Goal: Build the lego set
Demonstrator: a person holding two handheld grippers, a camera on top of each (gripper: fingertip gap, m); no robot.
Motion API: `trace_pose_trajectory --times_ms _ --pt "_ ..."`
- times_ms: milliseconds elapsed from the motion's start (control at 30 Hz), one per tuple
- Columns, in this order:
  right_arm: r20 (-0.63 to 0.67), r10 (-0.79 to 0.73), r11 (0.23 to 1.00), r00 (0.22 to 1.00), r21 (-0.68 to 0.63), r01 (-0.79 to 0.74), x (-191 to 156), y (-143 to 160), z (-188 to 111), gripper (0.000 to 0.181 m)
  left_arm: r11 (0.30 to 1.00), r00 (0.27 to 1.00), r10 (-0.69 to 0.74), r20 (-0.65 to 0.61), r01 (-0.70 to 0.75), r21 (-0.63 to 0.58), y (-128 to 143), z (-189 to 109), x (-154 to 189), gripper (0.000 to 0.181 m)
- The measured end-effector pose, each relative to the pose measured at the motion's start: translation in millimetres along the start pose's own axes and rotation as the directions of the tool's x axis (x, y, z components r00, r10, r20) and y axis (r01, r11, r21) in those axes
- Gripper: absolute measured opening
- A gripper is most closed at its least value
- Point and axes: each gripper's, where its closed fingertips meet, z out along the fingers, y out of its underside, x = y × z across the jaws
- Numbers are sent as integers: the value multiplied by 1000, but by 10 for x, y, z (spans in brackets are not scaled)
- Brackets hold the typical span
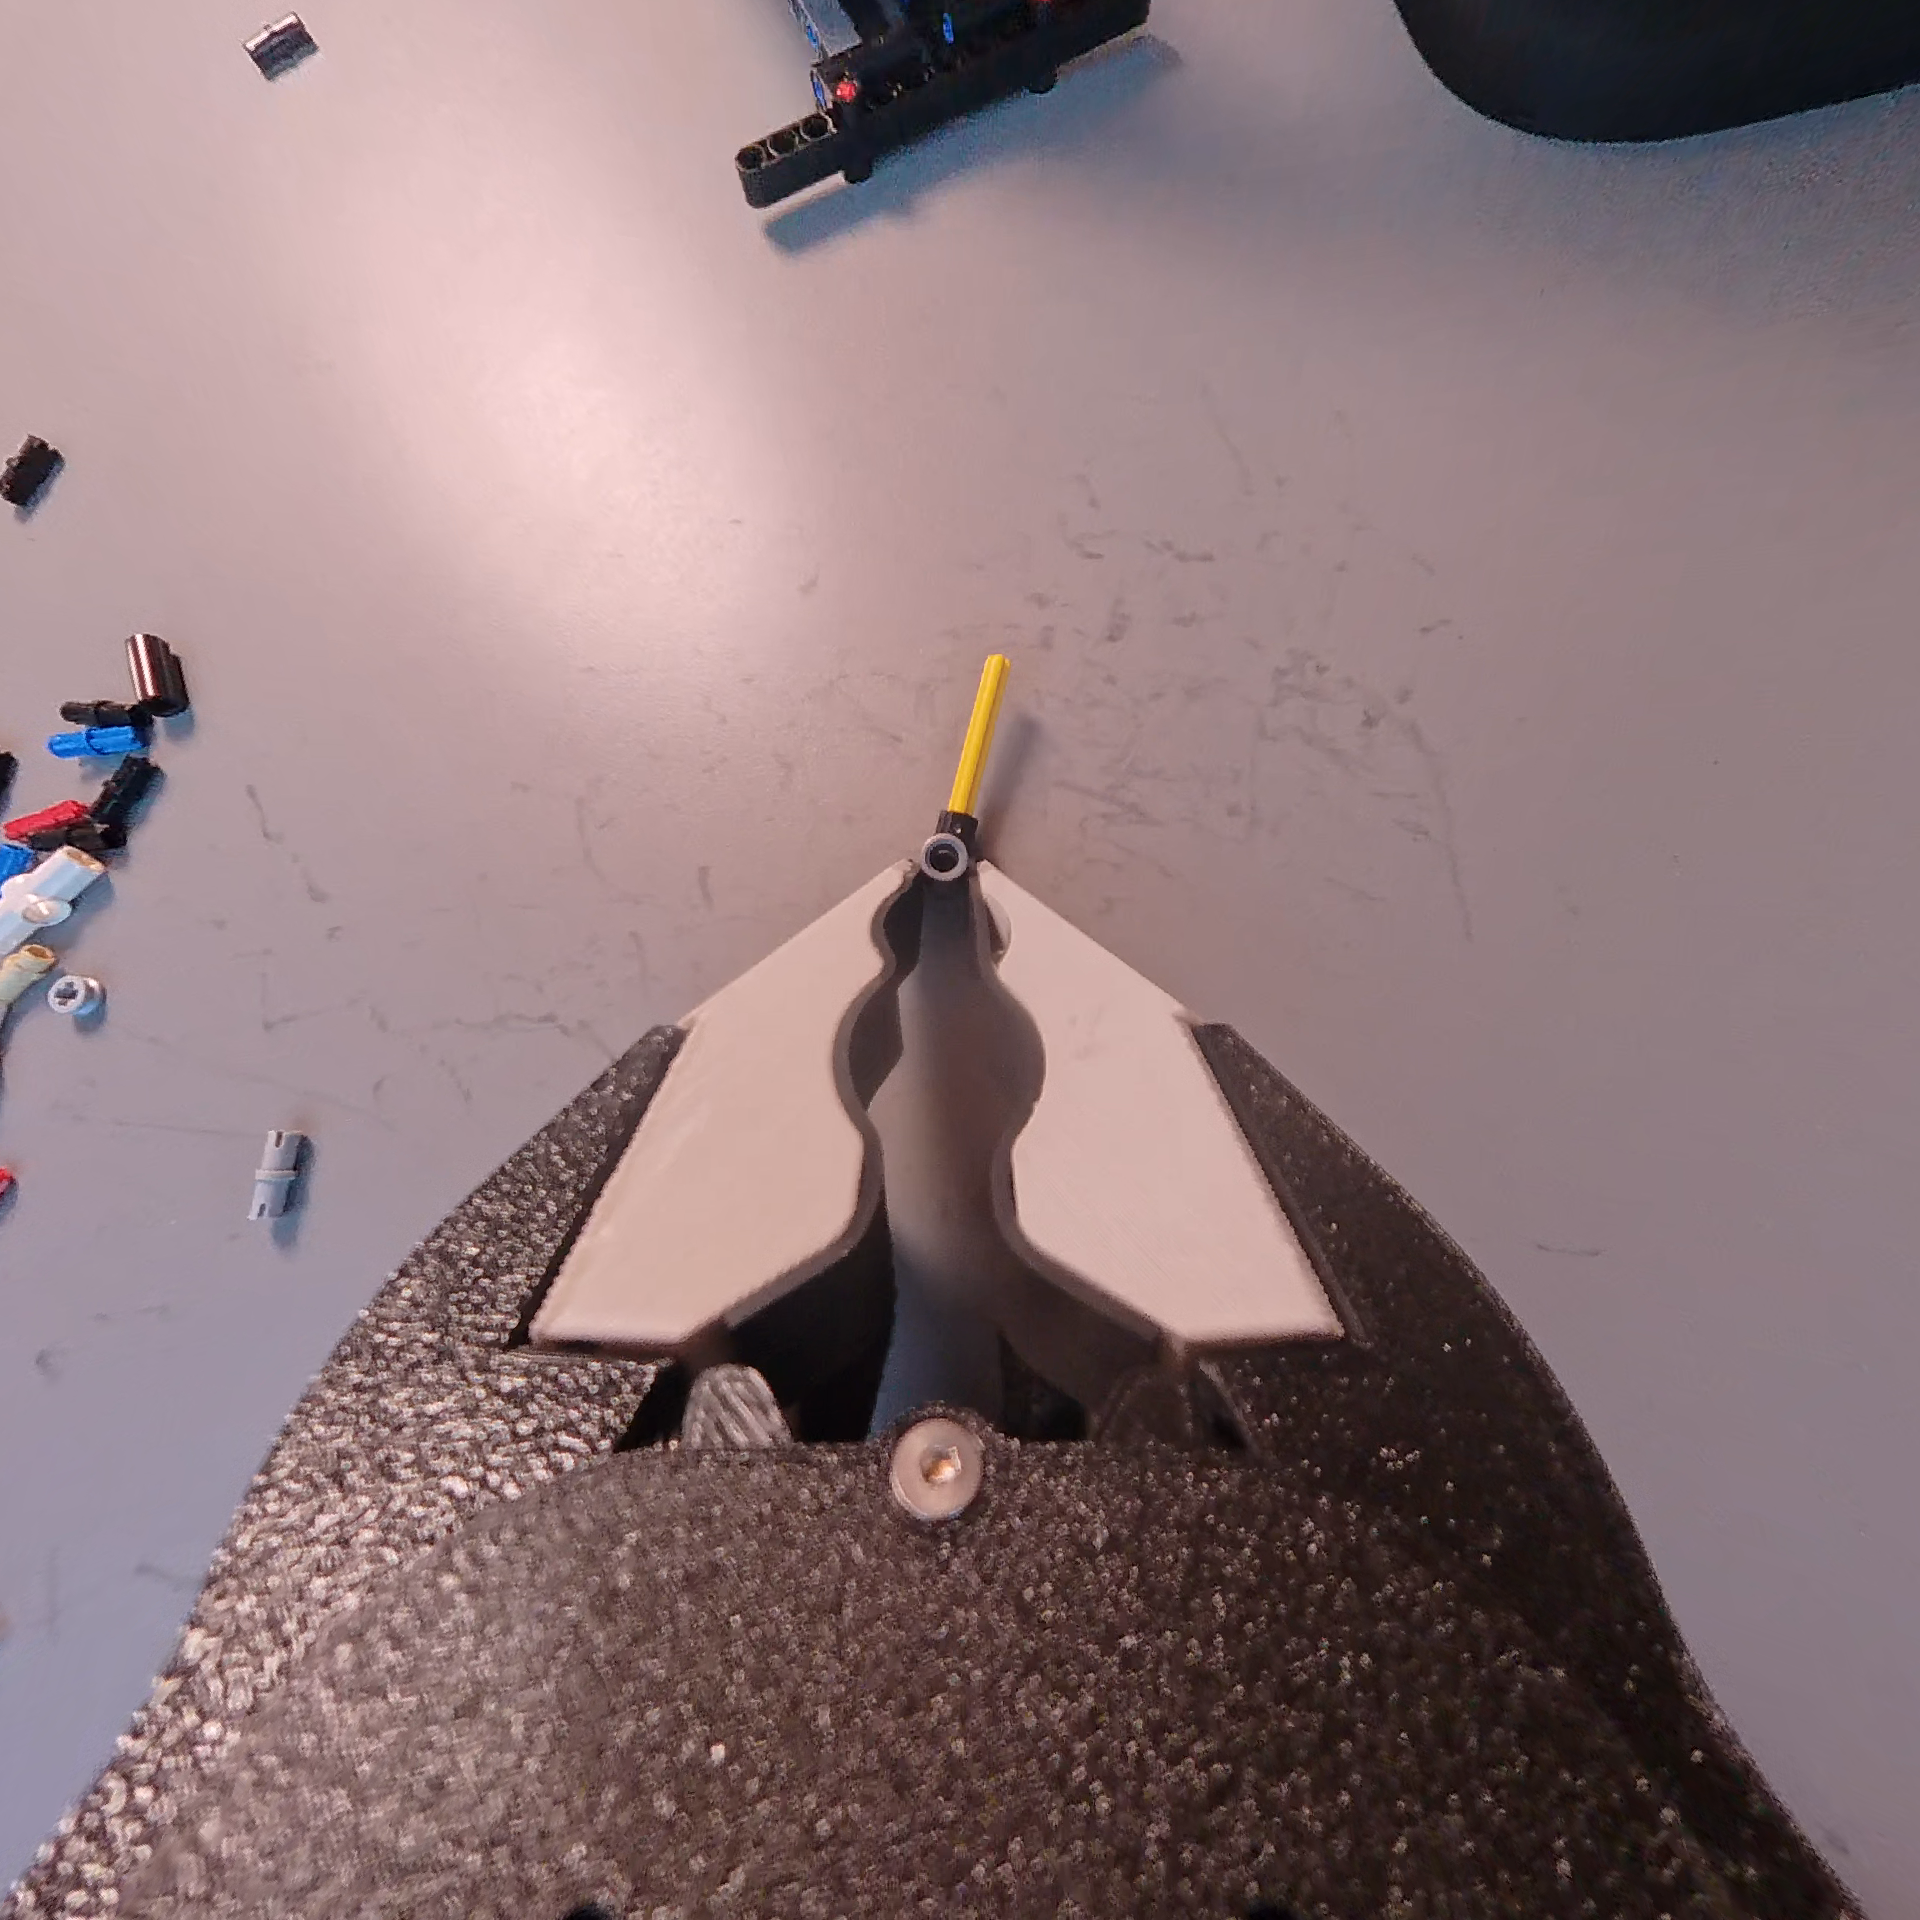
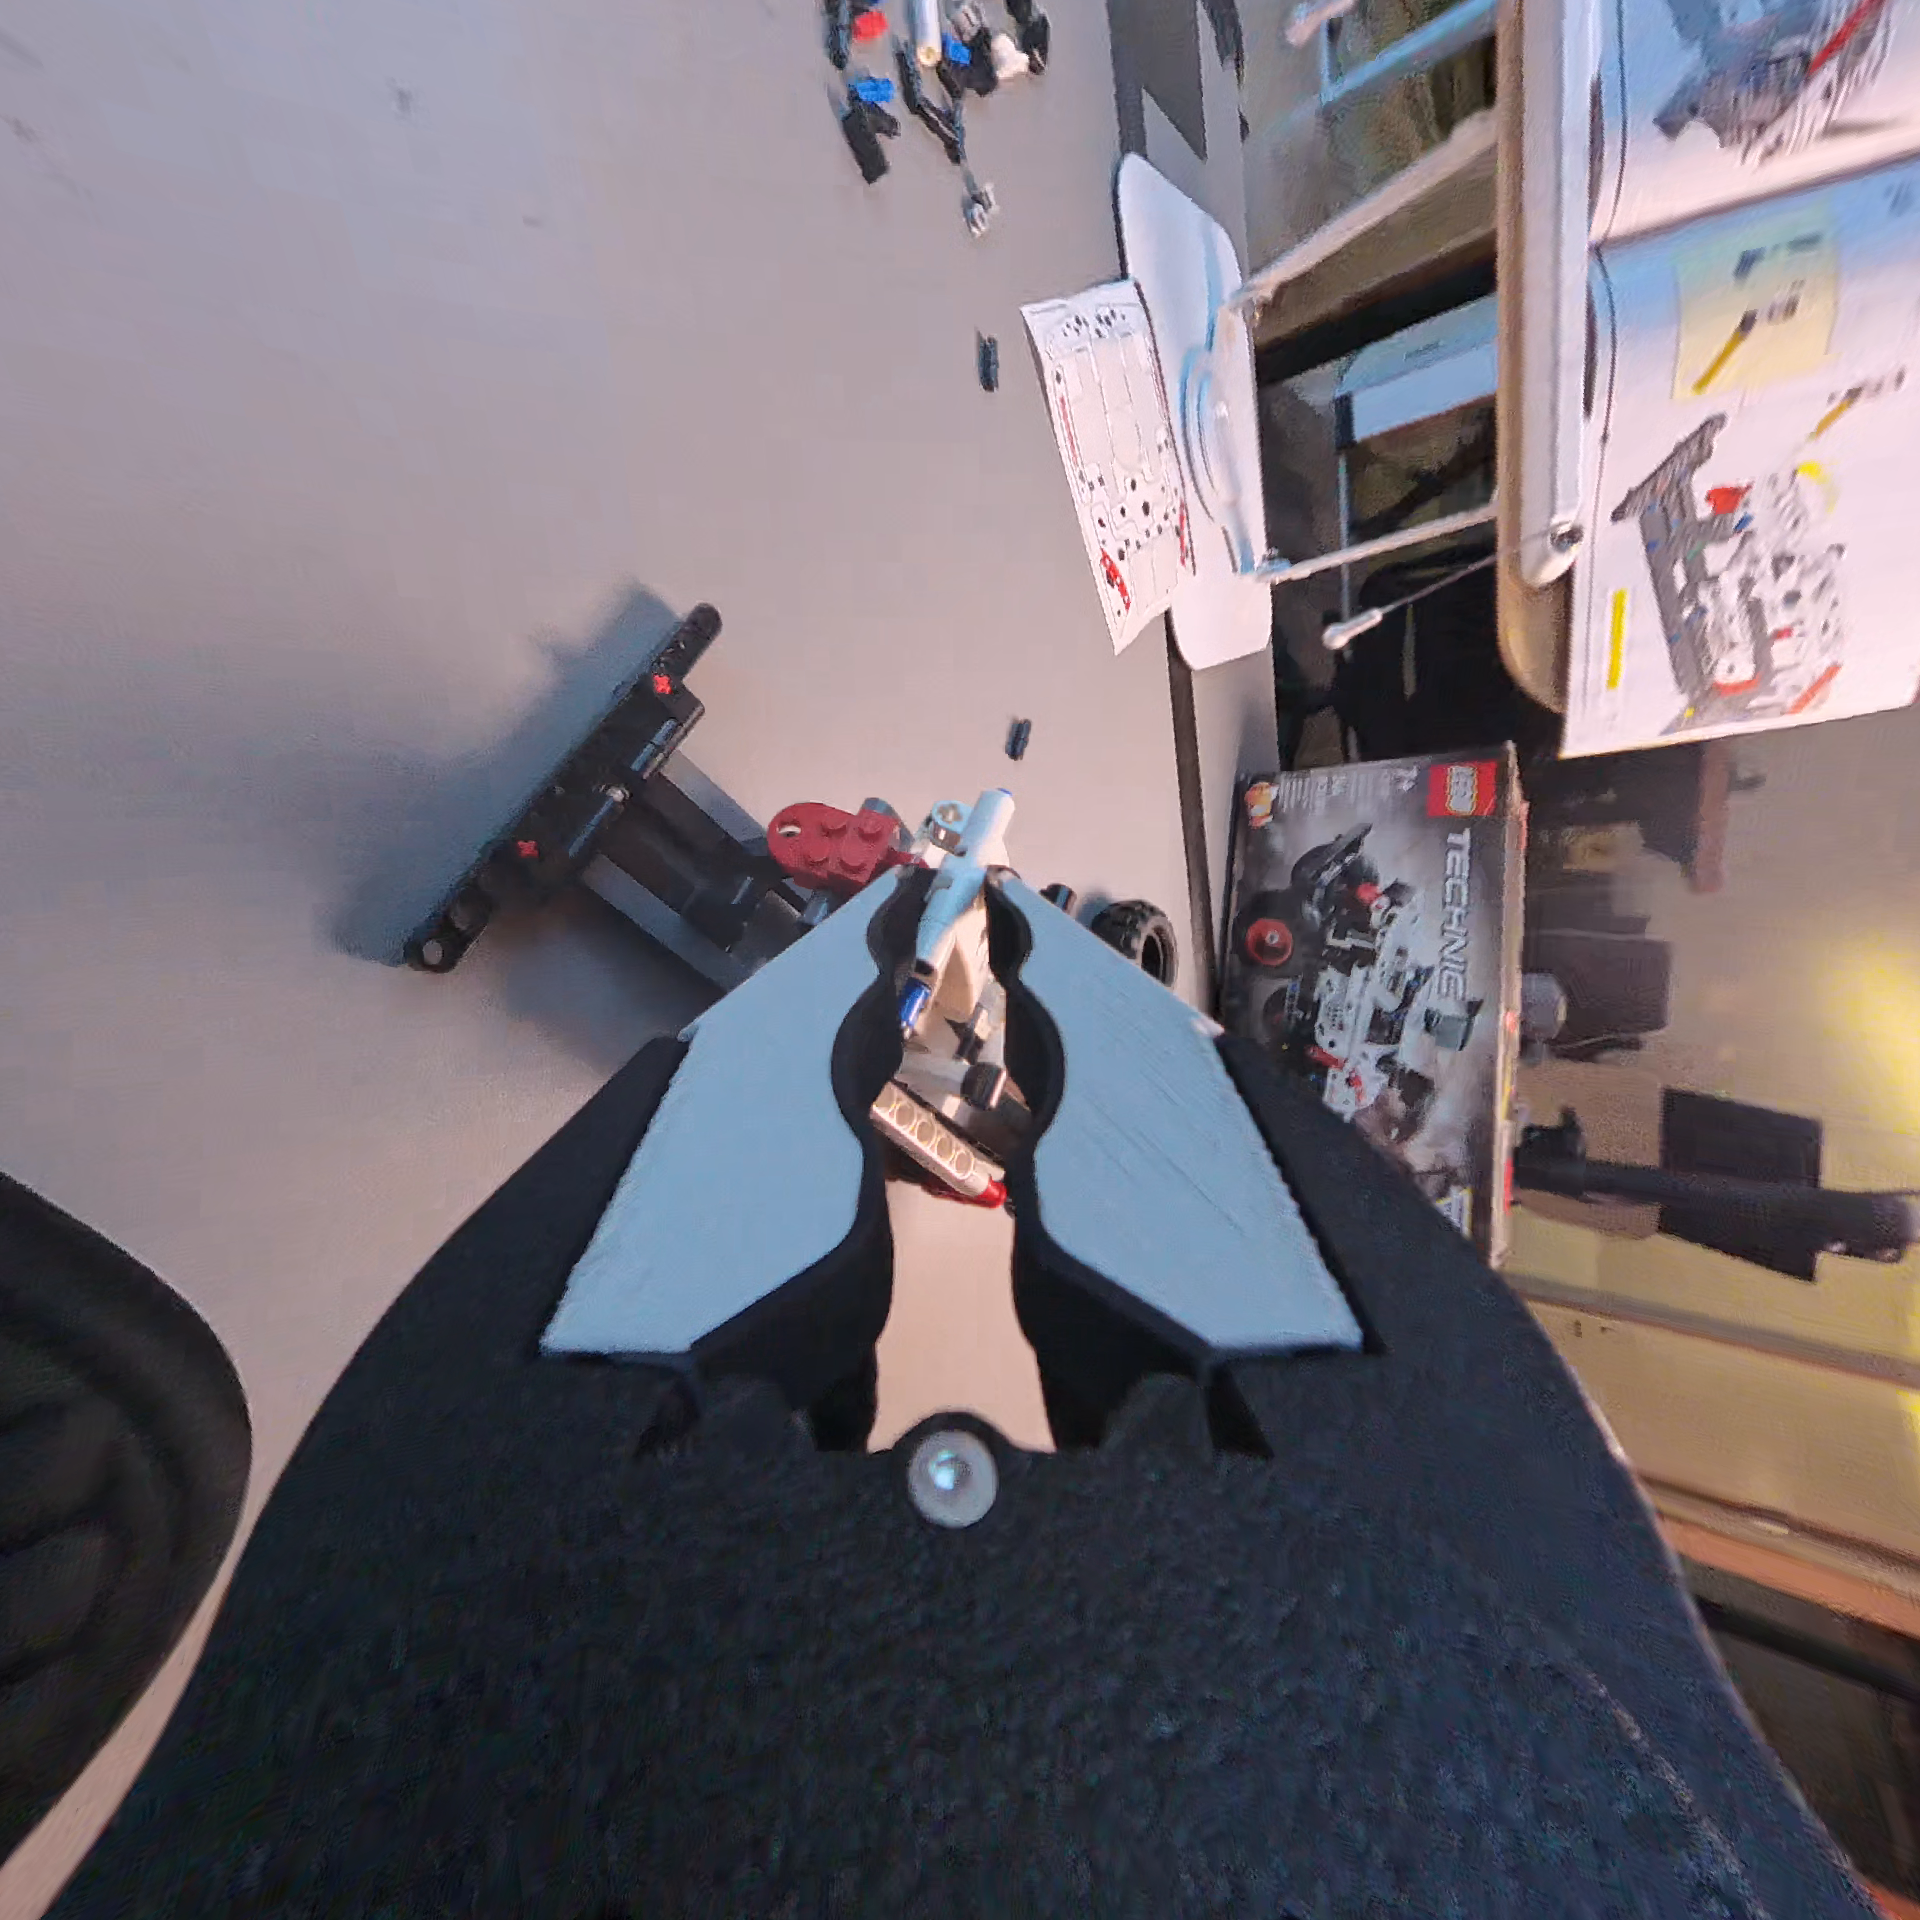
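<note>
Your left gripper [image 1: 943, 883] is clamped at its tips on a small grey connector [image 1: 944, 858] carrying a yellow axle [image 1: 981, 732], which points away from you over the grey table [image 1: 520, 468]. Loose pins and connectors [image 1: 78, 810] lie scattered at the left edge; a black beam assembly [image 1: 914, 94] sits at the far side.

Your right gripper [image 2: 940, 888] is closed on a white connector piece [image 2: 961, 868] of a white sub-assembly, held above the table. Just beyond it lies the black and grey chassis [image 2: 603, 810] with a red plate [image 2: 831, 836]. The set box [image 2: 1371, 997] stands to the right, an open instruction booklet [image 2: 1745, 416] above it, and a sticker sheet [image 2: 1112, 457] near the table edge.
</note>
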Motion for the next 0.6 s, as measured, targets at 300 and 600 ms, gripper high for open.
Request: trace_pose_trajectory --times_ms 300,600 --pt "59 41 998 997 48 -43 -64 -31 -119 21 1000 1000 -17 -6 17 5 -1 1 -1 7" --pt "-31 -58 997 998 52 59 -120 21 -137 9 999 999 -35 -20 35 14 -1 2 -1 7"
